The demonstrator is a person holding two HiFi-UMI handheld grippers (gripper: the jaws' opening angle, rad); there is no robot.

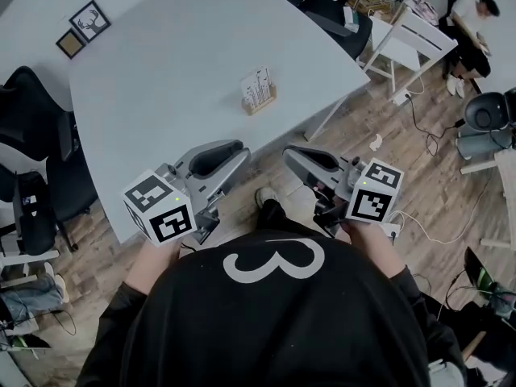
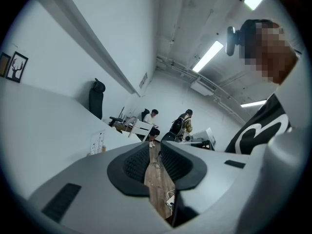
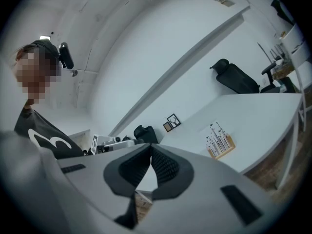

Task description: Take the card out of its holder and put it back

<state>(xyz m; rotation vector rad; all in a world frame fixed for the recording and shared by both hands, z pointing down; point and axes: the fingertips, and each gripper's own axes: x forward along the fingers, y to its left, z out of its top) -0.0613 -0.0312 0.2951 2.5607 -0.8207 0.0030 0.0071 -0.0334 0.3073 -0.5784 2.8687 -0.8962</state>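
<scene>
Pale table [image 1: 185,63] spread across upper centre of the head view, wooden card holder [image 1: 260,101] with card [image 1: 256,85] stood near its right edge, framed pictures [image 1: 89,20] laid at upper left.

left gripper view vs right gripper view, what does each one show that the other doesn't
Only the left gripper view: two people at far desks, ceiling strip lights, and wood floor through a narrow jaw gap. Only the right gripper view: the left gripper's marker cube, and jaws touching at the tips. Both: the card in its wooden holder on the white table, the framed deer picture, a black chair.
</scene>
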